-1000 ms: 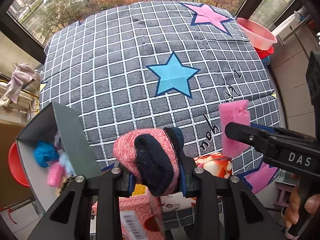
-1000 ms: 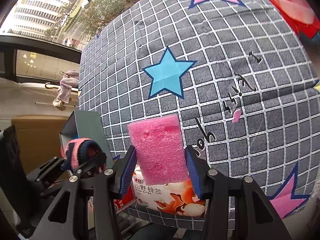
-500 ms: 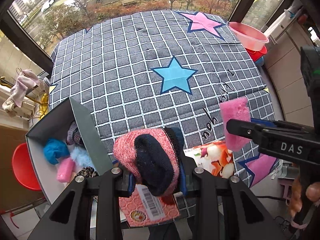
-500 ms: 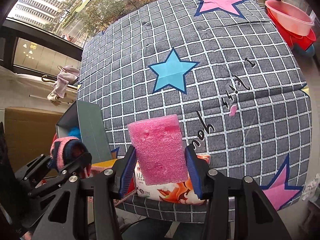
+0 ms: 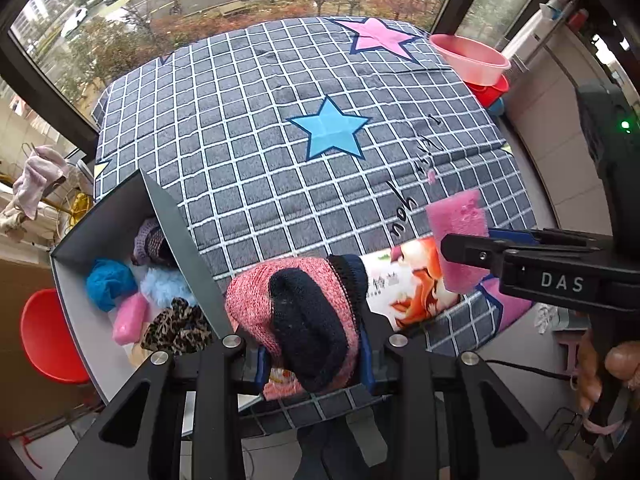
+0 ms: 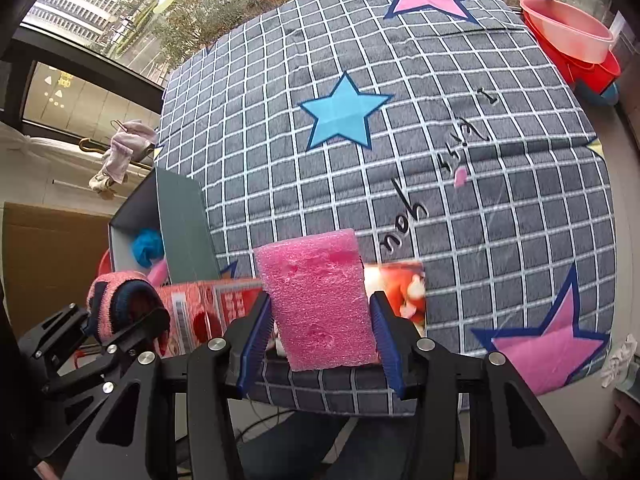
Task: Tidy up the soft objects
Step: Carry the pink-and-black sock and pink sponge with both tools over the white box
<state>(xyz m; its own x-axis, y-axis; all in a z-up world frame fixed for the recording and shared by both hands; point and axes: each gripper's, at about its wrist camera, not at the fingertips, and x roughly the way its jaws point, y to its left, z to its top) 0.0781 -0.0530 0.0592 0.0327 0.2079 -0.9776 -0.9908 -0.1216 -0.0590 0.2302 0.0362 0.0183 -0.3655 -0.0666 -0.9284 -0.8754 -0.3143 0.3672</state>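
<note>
My left gripper is shut on a rolled pink and navy knit sock, held above the near edge of the grid-patterned blanket. My right gripper is shut on a pink foam sponge; the same sponge shows at the right of the left wrist view. An open grey box at the left holds a blue pompom, a pale blue fluffy piece, a pink sponge and a leopard-print scrunchie. The sock hangs just right of the box.
A tissue pack with orange print and a red printed packet lie at the blanket's near edge under the grippers. Pink and red basins stand at the far right. A red stool sits left of the box. A hand grips the right handle.
Both grippers have risen and pulled back toward the near edge, each keeping its load. More of the box's inside and the whole blanket have come into view.
</note>
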